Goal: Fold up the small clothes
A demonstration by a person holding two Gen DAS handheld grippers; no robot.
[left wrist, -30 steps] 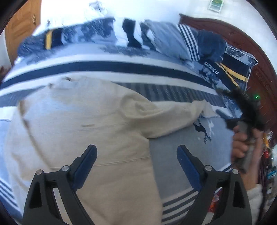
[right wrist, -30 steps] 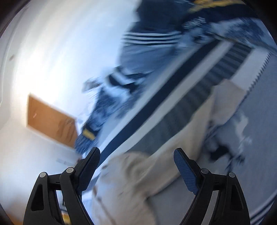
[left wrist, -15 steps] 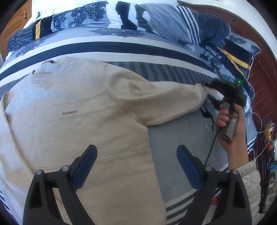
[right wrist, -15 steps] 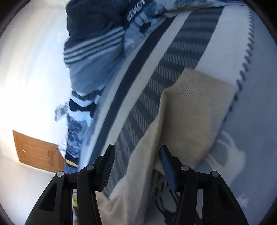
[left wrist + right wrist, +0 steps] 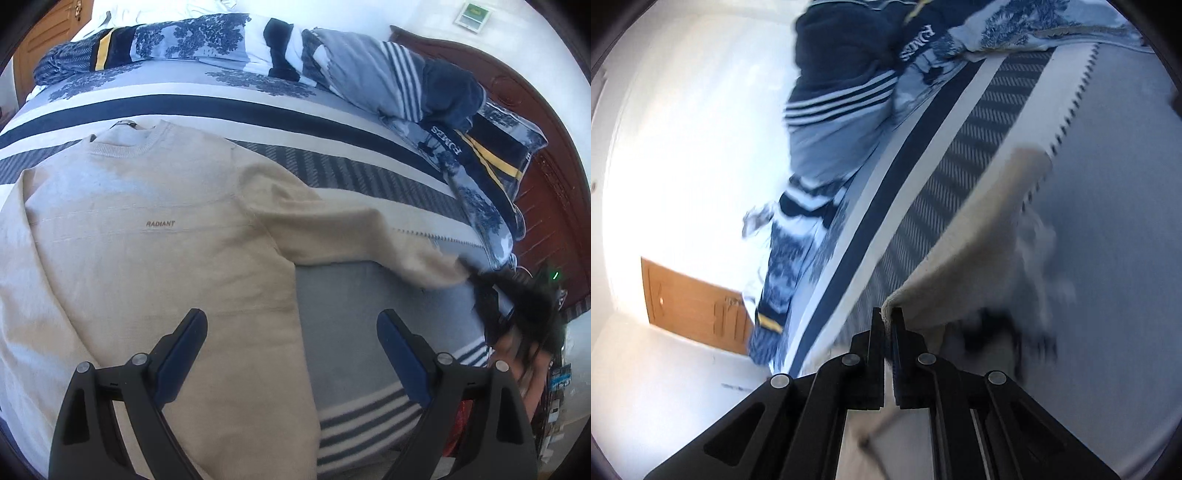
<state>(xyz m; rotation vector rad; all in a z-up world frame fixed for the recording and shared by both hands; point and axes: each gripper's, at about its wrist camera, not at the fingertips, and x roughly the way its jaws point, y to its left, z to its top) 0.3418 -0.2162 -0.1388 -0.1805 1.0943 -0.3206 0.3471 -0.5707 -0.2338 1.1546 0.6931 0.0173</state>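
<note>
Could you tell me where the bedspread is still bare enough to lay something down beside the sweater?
Free: the grey patch between the sweater body, its outstretched sleeve and the right gripper; also the striped band between collar and pillows. Crowded: the headboard side, piled with bedding.

A beige sweater (image 5: pixel 155 236) is lying flat, front side up, on the bed, its round ribbed collar pointing to the far side and its hem coming toward the near side. A small word, RADIANT, is showing on the chest. One long sleeve (image 5: pixel 354 240) is stretching out to the right, its cuff (image 5: pixel 960 280) lifting slightly off the striped cover at the right end.
</note>
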